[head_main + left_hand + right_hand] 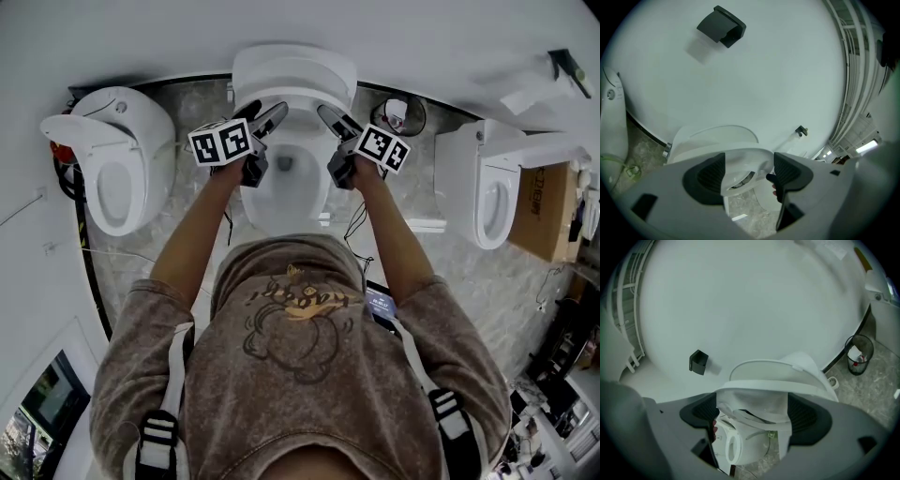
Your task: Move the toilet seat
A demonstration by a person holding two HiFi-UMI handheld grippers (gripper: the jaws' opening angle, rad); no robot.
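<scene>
A white toilet stands in the middle, its bowl [286, 183] open below me and its lid [293, 66] upright against the wall. The toilet seat [298, 103] is lifted partway off the bowl. My left gripper [265, 114] holds its left side and my right gripper [333, 120] its right side. In the left gripper view the seat's rim [745, 161] spans the gap of the left gripper [749, 172] from pad to pad. In the right gripper view the seat [754, 401] fills the right gripper [752, 414], with both pads against it.
Another white toilet [117, 159] stands to the left and a third [487, 187] to the right. A round bin [403, 114] sits by the wall right of the middle toilet. A cardboard box [544, 211] is at the far right. A black holder [722, 26] hangs on the wall.
</scene>
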